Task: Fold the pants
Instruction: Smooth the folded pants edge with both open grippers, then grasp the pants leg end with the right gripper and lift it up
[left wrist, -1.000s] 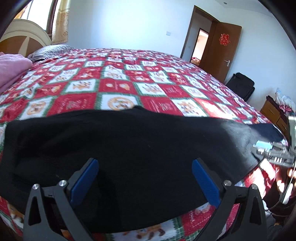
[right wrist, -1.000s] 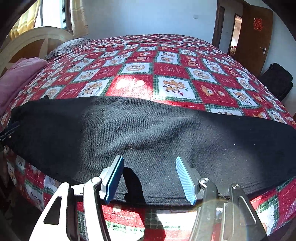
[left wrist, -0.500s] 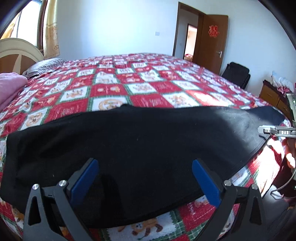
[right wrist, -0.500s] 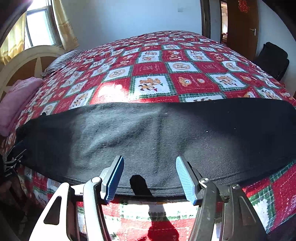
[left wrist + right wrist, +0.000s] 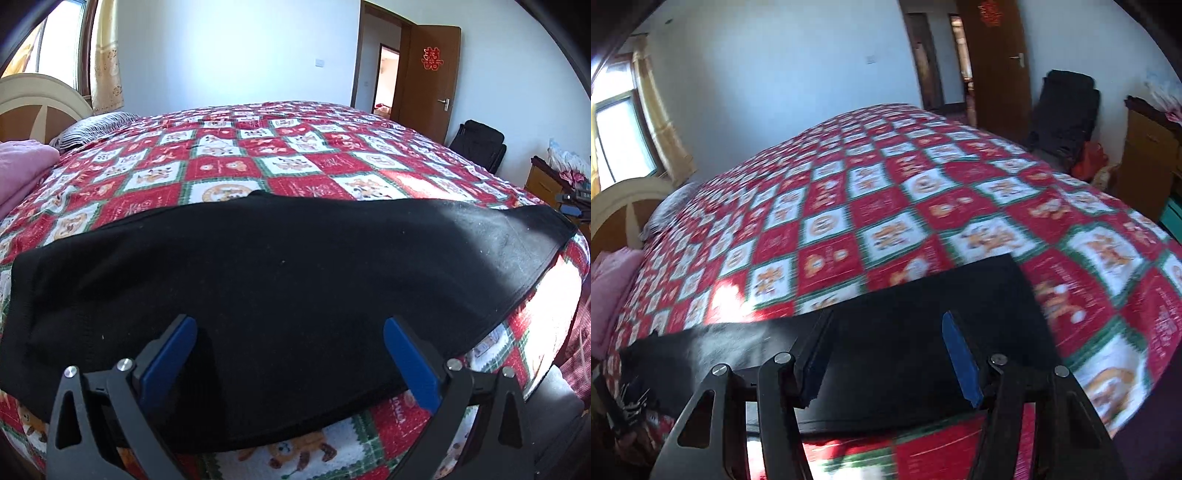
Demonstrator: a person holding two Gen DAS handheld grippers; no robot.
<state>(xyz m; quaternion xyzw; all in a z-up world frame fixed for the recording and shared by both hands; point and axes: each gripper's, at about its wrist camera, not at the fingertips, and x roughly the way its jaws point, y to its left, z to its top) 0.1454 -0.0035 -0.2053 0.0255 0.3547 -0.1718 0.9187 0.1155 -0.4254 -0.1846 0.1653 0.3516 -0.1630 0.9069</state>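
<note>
two tongs, both empty. long black knit pants [image 5: 280, 280] lie flat across the near edge of the bed with the red-and-white checked quilt [image 5: 258, 162], spread lengthwise so an end can be carried over. left tongs [image 5: 288, 350] hover wide open above the left part. right tongs [image 5: 890, 358] gape about half-way over the far right end, probably lining up to pinch it.

The black pants [image 5: 295, 280] lie flat in a long band across the near edge of the bed [image 5: 258, 162], on its red checked cover, one end squared off.
</note>
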